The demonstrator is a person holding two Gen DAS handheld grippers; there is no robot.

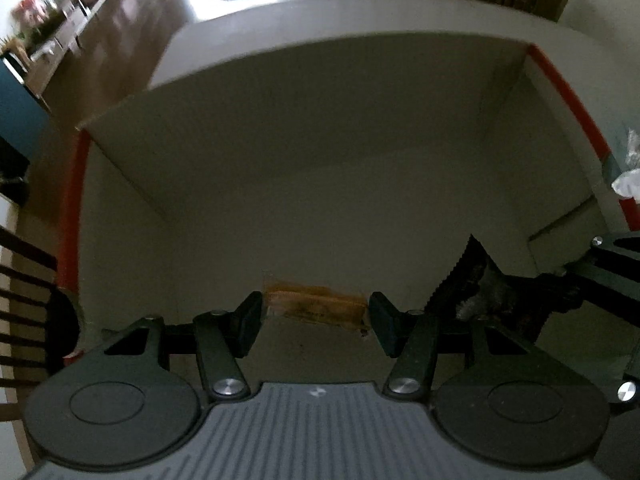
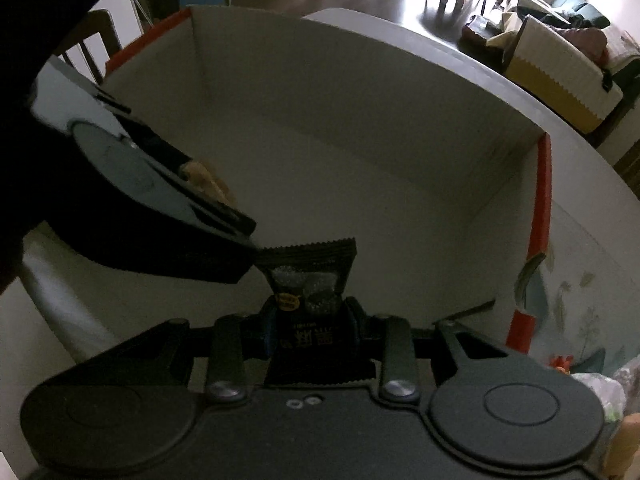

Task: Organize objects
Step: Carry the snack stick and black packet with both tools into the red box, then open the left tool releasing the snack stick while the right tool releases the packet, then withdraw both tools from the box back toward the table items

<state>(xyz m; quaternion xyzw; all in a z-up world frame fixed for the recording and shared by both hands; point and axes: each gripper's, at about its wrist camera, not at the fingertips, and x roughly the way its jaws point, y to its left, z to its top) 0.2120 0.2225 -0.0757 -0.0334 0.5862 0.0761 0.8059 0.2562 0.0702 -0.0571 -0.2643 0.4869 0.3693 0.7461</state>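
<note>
A large open box point(image 1: 320, 184), pale inside with a red-edged rim, fills both views; it stands on a white worktop point(image 2: 440, 48), and its floor looks bare as far as the dim light lets one tell. Both grippers hang over the box's opening, each with a snack packet, so the step in hand seems to be dropping the two packets into the box (the sorting part of the job).

The left gripper point(image 1: 316, 314) carries a small orange-brown packet point(image 1: 316, 308) crosswise between its fingers point(image 1: 250, 322). They are fairly wide apart, closed just enough to touch the packet's two ends, so the hold looks light. In the right wrist view that same gripper comes in from the left edge, its tip just beside the top of the other packet; whether they touch cannot be told.

The right gripper point(image 2: 310, 330) has its fingers point(image 2: 358, 320) drawn close together, clamped on the lower half of a black packet point(image 2: 310, 300) with a serrated top edge and a yellow label; the packet stands upright above the fingers.

The next move, I judge, calls for lowering each packet toward the box floor and spreading the fingers to let go, keeping the two grippers from knocking together, since they are close over the same spot.
</note>
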